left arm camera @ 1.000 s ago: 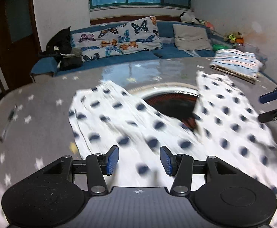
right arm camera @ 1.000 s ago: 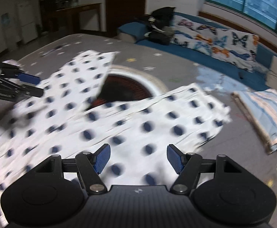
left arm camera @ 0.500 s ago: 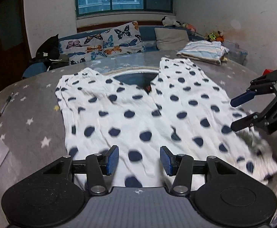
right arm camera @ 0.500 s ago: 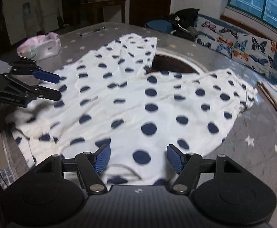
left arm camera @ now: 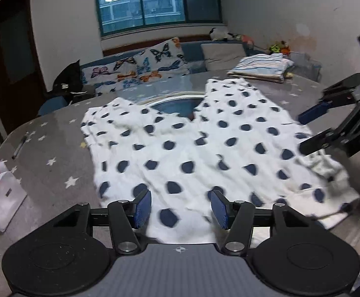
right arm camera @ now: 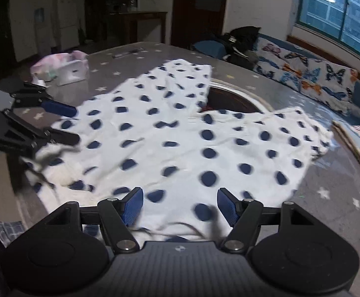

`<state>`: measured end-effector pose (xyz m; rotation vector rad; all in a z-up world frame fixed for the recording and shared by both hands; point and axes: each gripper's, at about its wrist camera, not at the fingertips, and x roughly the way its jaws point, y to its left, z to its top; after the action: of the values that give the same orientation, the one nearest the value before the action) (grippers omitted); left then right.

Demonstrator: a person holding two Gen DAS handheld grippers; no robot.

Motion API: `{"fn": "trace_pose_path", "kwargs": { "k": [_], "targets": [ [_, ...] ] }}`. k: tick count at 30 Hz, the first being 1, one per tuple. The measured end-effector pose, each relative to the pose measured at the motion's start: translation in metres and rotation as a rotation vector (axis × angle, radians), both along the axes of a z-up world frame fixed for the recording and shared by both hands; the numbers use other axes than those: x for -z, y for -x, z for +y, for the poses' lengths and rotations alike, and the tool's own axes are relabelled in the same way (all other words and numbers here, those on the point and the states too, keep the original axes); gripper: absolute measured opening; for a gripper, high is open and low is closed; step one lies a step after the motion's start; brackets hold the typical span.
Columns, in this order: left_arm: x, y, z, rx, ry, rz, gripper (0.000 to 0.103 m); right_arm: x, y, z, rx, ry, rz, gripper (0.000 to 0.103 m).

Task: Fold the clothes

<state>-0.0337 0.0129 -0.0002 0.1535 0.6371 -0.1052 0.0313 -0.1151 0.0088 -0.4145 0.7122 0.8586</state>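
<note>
My left tool and right tool both gape, released, over the near hem of the polka-dot garment spread flat on the surface; bare surface lies at 9 o'clock, folded striped clothes at 1 o'clock.

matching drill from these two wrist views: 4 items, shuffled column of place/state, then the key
1. polka-dot garment
2. striped clothes
3. left gripper
4. butterfly cushions

A. open, holding nothing
B. on the sofa under the window
C. spread flat on the table
D. folded stack at the table's far edge

Pairs: 1-C, 2-D, 3-A, 4-B
</note>
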Motion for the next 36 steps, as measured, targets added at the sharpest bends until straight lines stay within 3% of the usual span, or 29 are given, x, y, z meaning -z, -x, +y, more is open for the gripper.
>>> {"fn": "trace_pose_path", "kwargs": {
  "k": [7,14,19,24,27,32,36],
  "targets": [
    [0.013,0.004,-0.004,0.009,-0.026,0.043,0.057,0.018,0.001,0.000,-0.009,0.021,0.051,0.068],
    [-0.005,0.003,-0.017,0.045,-0.004,0.020,0.058,0.007,-0.010,-0.024,0.059,-0.044,0.081,0.068],
    [-0.011,-0.002,-0.042,0.116,0.036,0.001,0.058,0.012,-0.019,-0.042,0.114,-0.054,0.122,0.058],
    [-0.009,-0.011,-0.069,0.192,0.063,0.008,0.058,0.013,-0.017,-0.051,0.124,-0.054,0.127,0.057],
    [-0.013,-0.010,-0.086,0.289,0.089,0.018,0.058,0.005,-0.020,-0.057,0.138,-0.068,0.116,0.057],
    [-0.012,-0.006,-0.117,0.429,0.113,0.047,0.058,-0.005,-0.039,-0.072,0.216,-0.071,0.096,0.058],
    [-0.004,-0.006,-0.135,0.469,0.101,0.060,0.057,-0.005,-0.060,-0.084,0.289,-0.087,0.117,0.058]
  ]
}}
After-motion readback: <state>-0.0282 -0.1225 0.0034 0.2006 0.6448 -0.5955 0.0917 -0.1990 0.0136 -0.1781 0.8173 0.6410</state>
